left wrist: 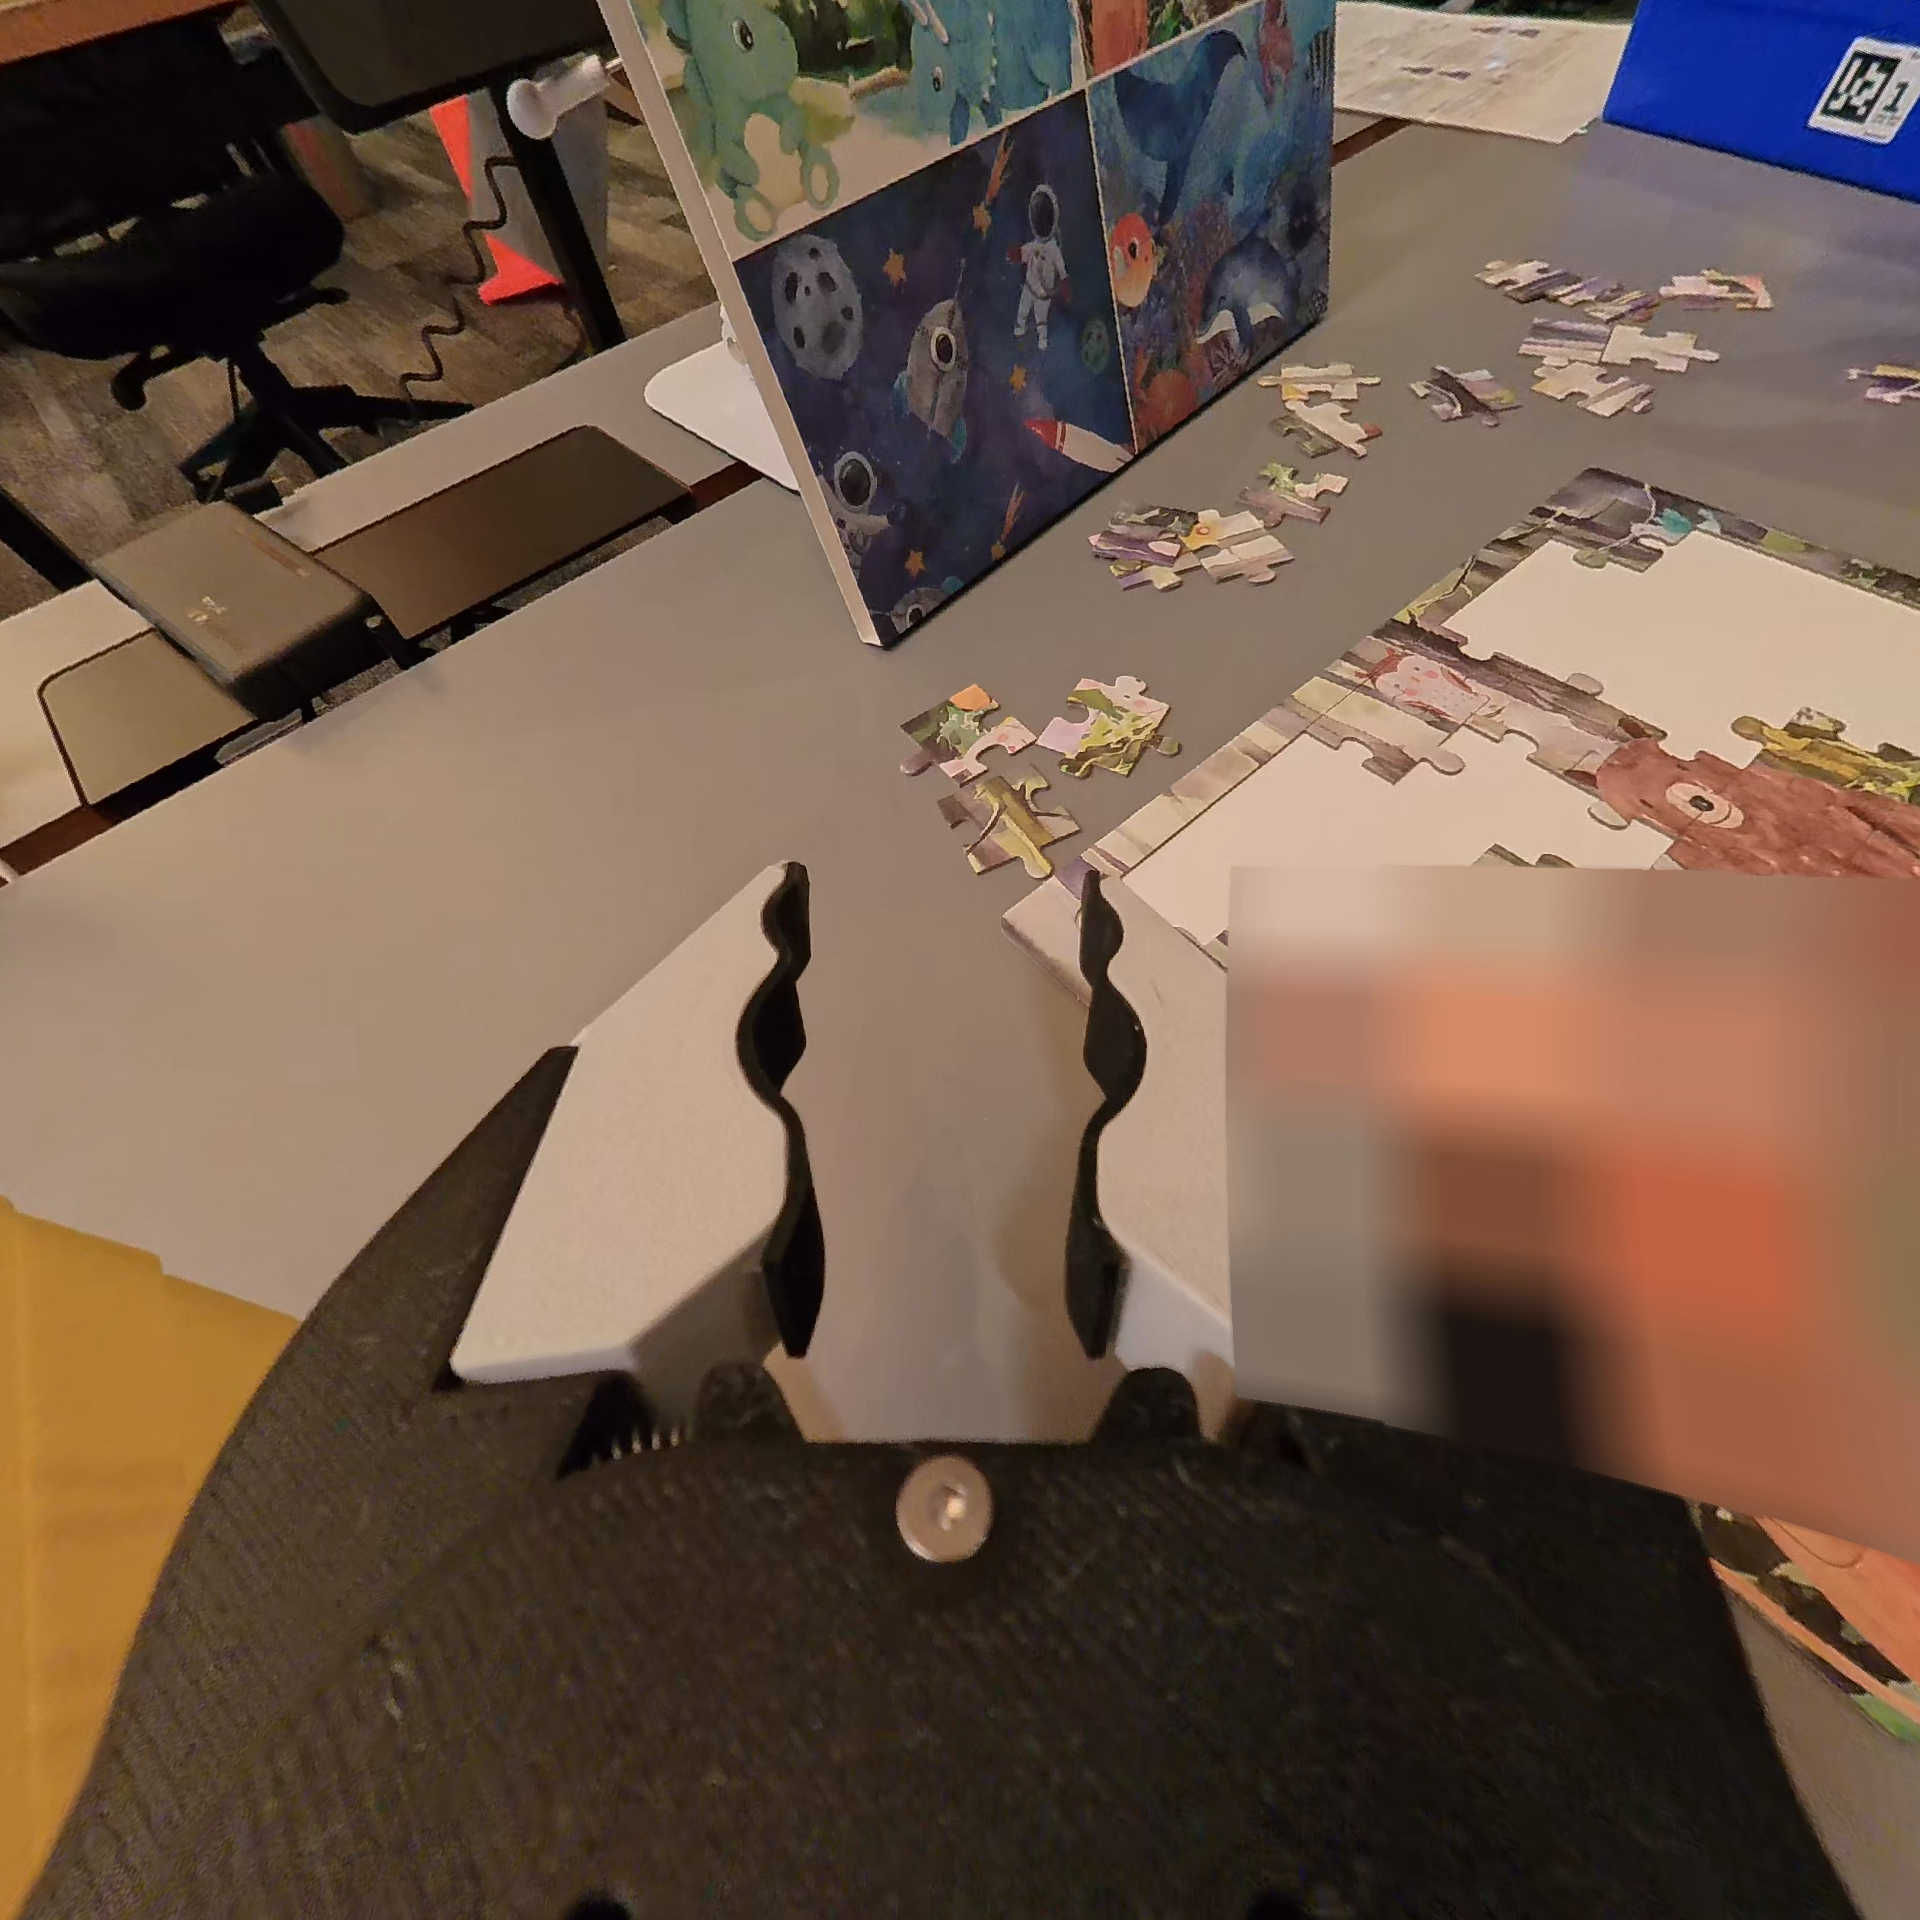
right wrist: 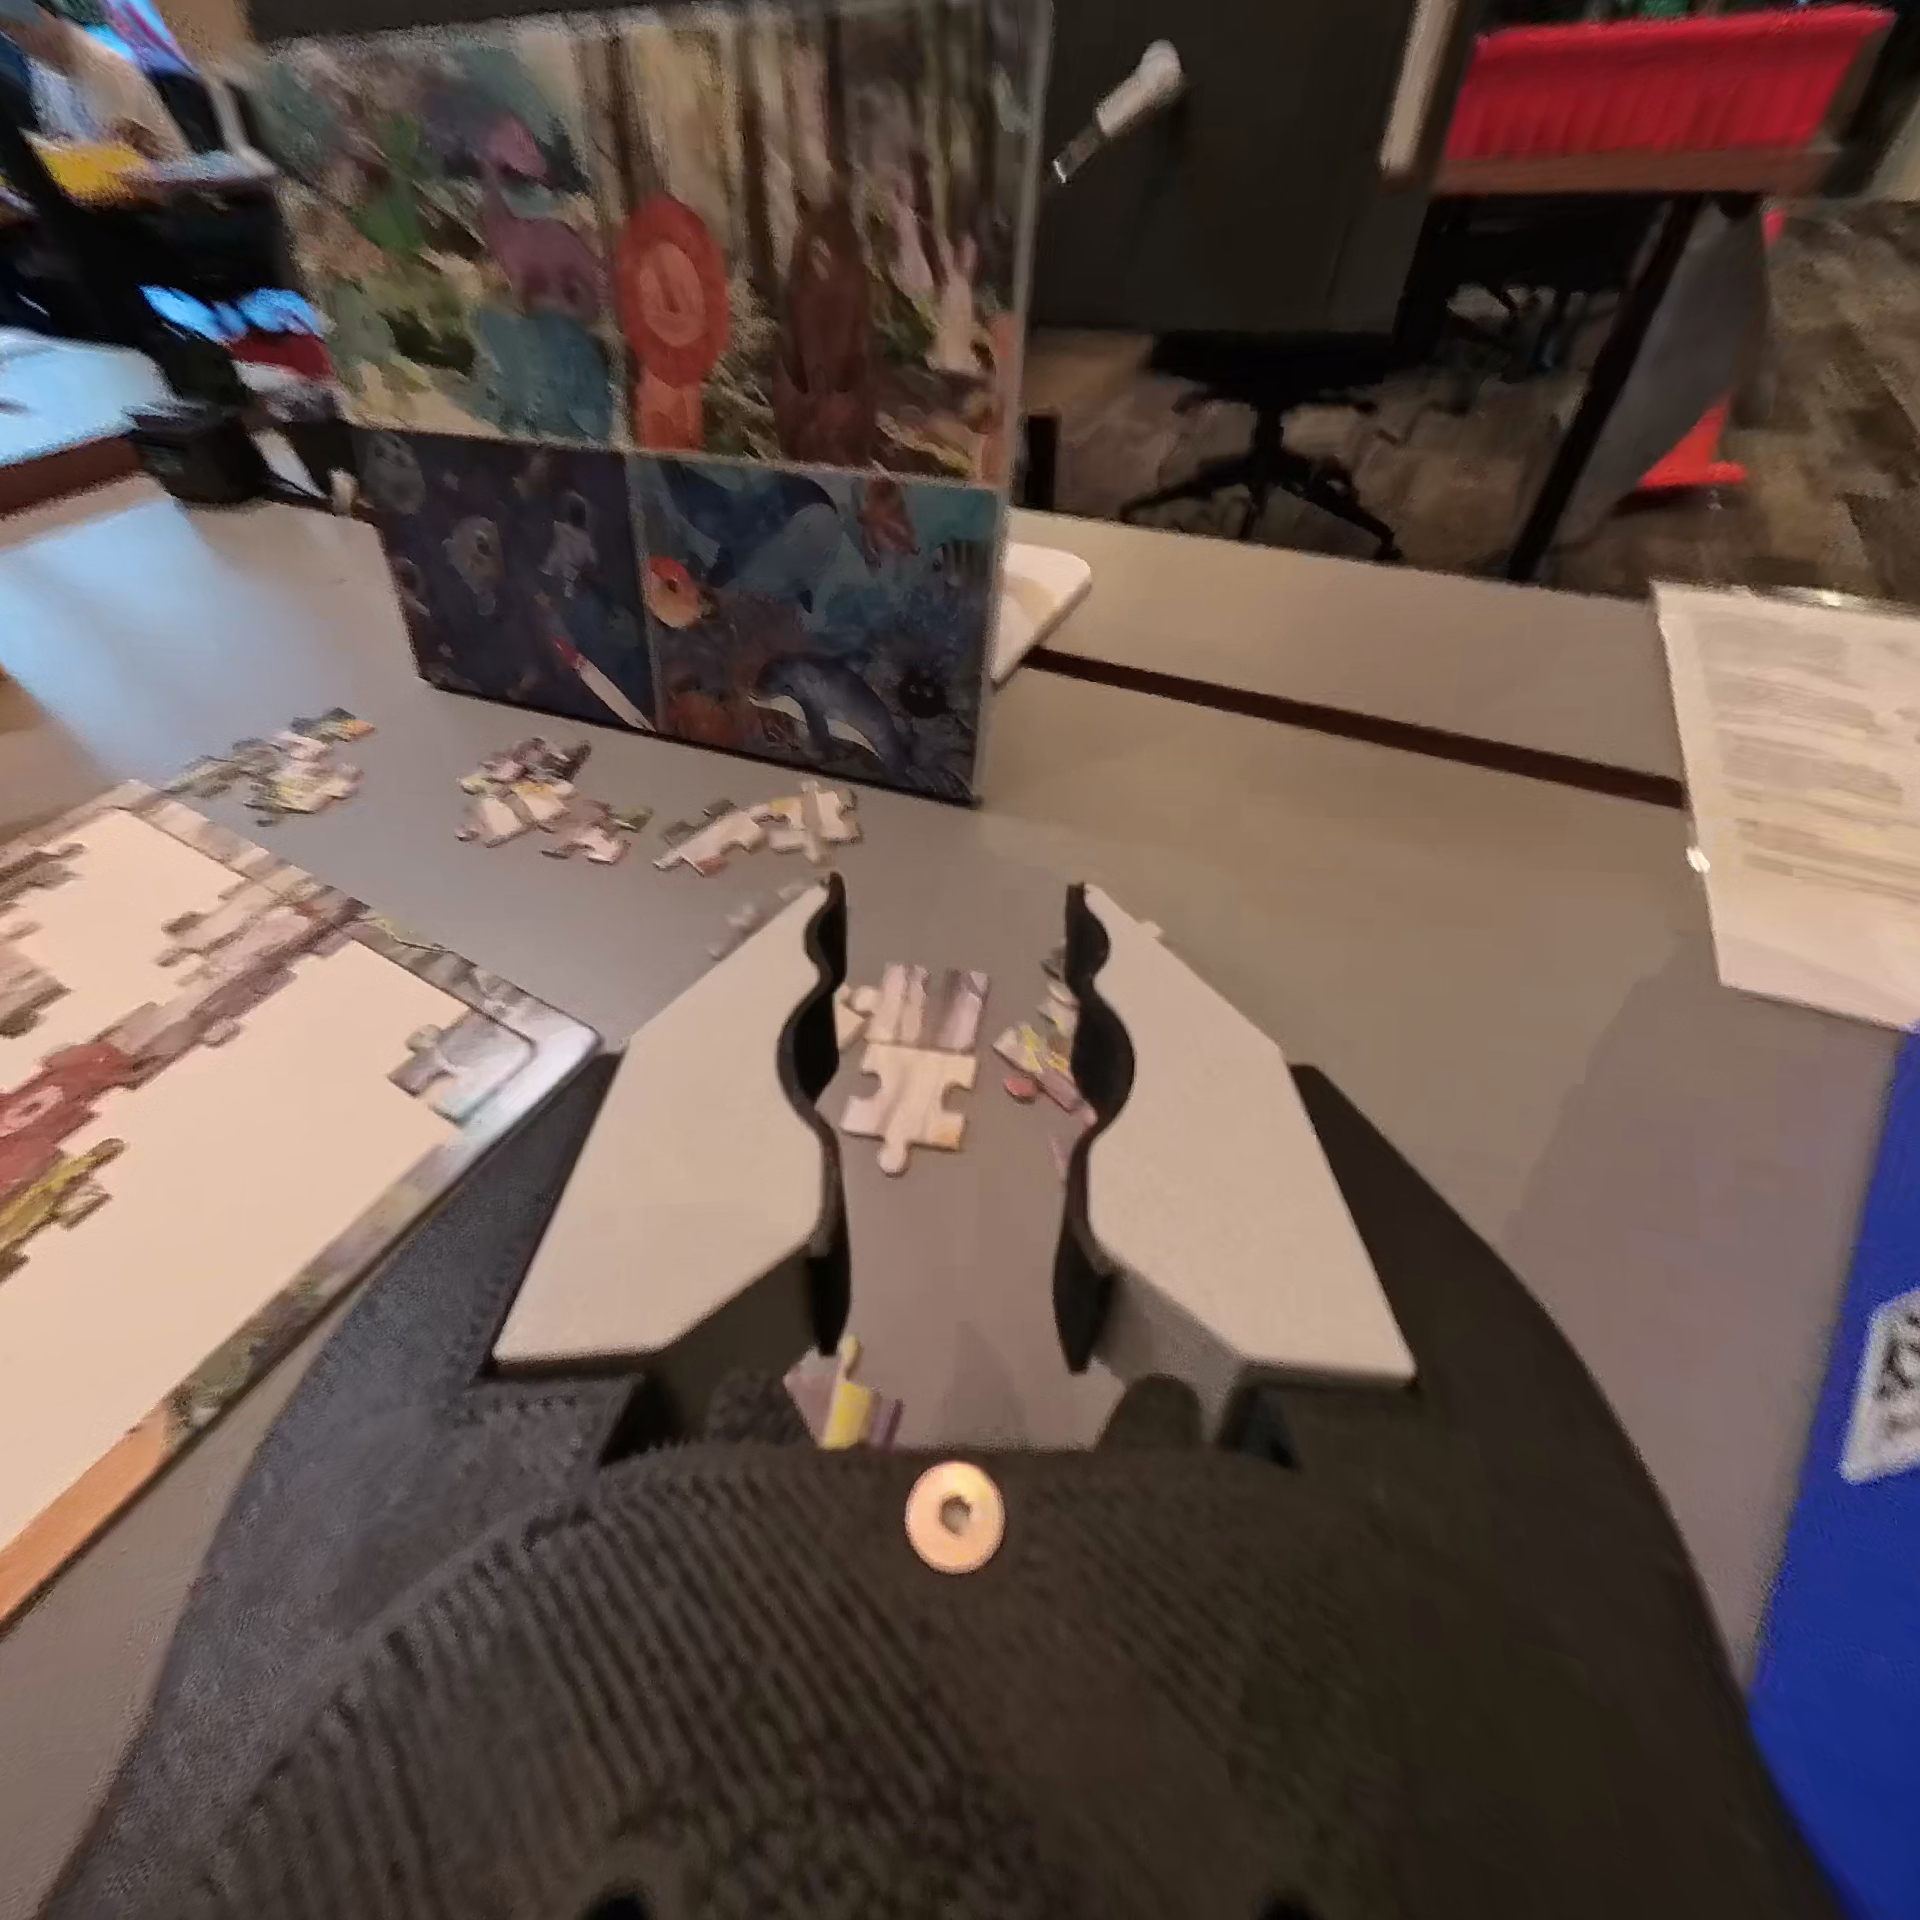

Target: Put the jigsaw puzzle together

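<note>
Left wrist view: the left gripper point(left wrist: 945, 883) hovers with jaws parted and empty over the grey tabletop point(left wrist: 520, 831), just left of the partly filled white-backed jigsaw board point(left wrist: 1714, 634). Right wrist view, blurred: the right gripper point(right wrist: 954, 894) seems likewise apart and empty, a pale joined pair of cardboard puzzle pieces point(right wrist: 914, 1060) lying between its fingers.

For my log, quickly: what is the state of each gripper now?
Left gripper: open, holding nothing, over bare table.
Right gripper: open, holding nothing, loose puzzle pieces lying between its fingers.
</note>
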A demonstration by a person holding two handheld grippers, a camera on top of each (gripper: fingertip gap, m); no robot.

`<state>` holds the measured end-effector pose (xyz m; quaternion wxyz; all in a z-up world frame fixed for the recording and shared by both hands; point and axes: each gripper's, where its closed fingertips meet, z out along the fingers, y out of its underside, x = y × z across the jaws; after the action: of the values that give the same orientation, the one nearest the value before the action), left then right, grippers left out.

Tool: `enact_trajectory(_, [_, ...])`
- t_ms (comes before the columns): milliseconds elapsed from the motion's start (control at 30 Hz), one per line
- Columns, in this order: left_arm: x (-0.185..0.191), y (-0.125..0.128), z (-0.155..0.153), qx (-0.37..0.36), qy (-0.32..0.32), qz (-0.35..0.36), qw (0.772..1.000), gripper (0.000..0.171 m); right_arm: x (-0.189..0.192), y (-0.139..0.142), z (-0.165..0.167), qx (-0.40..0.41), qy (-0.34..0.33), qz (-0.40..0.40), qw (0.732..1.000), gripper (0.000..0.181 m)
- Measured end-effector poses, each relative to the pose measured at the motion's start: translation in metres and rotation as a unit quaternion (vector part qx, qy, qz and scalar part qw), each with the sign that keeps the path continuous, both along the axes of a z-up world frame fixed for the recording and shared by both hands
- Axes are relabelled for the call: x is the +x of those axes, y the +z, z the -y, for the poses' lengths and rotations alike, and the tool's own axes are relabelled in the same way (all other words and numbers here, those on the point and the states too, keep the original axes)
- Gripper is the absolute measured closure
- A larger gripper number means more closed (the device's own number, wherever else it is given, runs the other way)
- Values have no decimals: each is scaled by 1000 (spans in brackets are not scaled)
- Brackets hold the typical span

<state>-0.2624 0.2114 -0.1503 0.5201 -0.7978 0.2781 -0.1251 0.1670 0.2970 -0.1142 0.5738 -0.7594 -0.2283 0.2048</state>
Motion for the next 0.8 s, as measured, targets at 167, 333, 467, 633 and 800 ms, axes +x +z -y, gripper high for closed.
enact_trajectory(167, [-1,-2,-1,-4,2,0,1000,121,-2,-42,-8,-70,-22,81,994,137])
enact_trajectory(333, [-6,2,-2,2,11,5,1000,121,-21,-73,-21,-113,-14,158,981,135])
enact_trajectory(467, [-6,3,-2,3,11,9,1000,121,-32,-93,-27,-143,-4,195,970,136])
enact_trajectory(633, [-2,1,-2,2,5,4,1000,121,-37,-97,-25,-180,19,146,973,145])
enact_trajectory(800, [1,-2,-2,-4,1,7,1000,121,-32,-97,-27,-196,26,125,972,156])
